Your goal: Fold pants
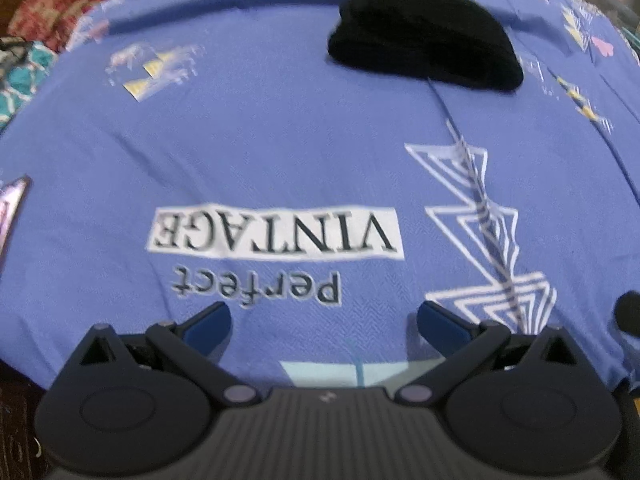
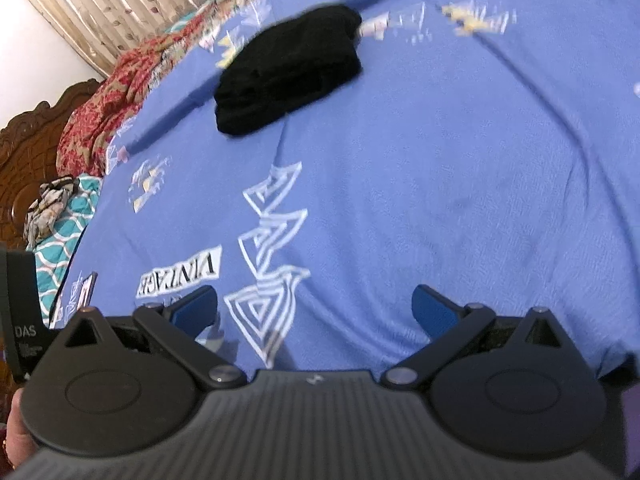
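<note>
The pants (image 1: 424,36) were seen as a compact black bundle on the blue bedsheet (image 1: 280,152), well ahead of both tongs. Left tongs (image 1: 324,320) and right tongs (image 2: 316,312) were spread, empty. Neither was judged clearly nearer.

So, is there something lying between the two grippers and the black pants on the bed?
Nothing visible does. The black pants lie in a folded bundle far ahead on the blue bedsheet. Between them and the open left gripper and open right gripper there is only bare printed sheet with shallow creases.
</note>
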